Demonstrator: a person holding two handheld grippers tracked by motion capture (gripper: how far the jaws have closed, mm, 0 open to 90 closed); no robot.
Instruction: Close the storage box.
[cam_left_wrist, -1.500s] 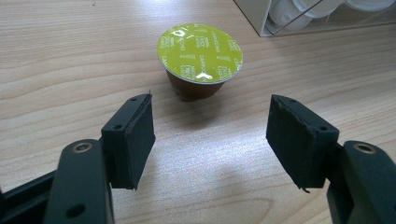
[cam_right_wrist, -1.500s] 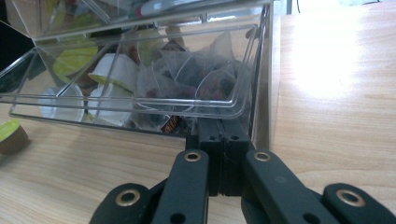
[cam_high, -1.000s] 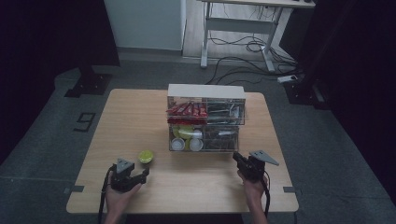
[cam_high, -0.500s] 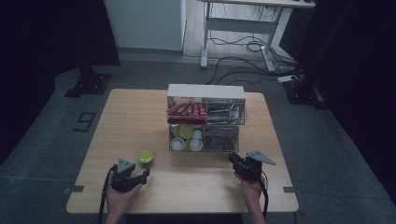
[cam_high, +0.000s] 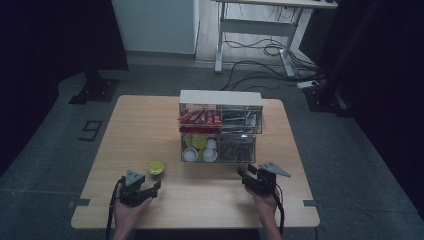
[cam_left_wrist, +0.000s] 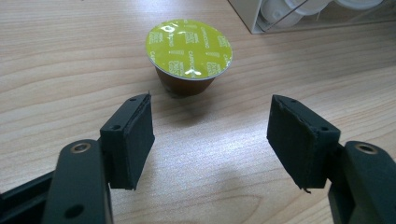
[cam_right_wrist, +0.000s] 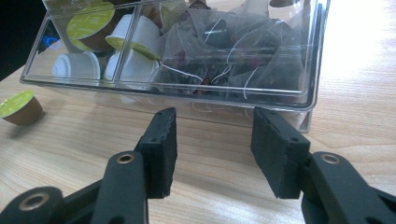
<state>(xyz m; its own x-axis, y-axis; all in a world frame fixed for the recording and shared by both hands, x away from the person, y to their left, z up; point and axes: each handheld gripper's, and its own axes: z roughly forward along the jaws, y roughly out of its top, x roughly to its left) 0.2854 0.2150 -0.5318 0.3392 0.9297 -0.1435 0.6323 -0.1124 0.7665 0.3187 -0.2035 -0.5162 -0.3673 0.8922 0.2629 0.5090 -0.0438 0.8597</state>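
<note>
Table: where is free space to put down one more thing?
Bare wood lies left of the clear organizer, beyond the green capsule, and between the left gripper and right gripper. Crowded: the organizer's front edge.

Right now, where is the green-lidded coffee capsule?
In the high view, the coffee capsule stands on the table's left front, ahead of the open left gripper, beside the clear organizer.

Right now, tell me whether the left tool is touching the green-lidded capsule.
Apart. In the left gripper view, the left tool stands open, and bare wood of the table shows between its pads and the capsule, which sits beyond them.
</note>
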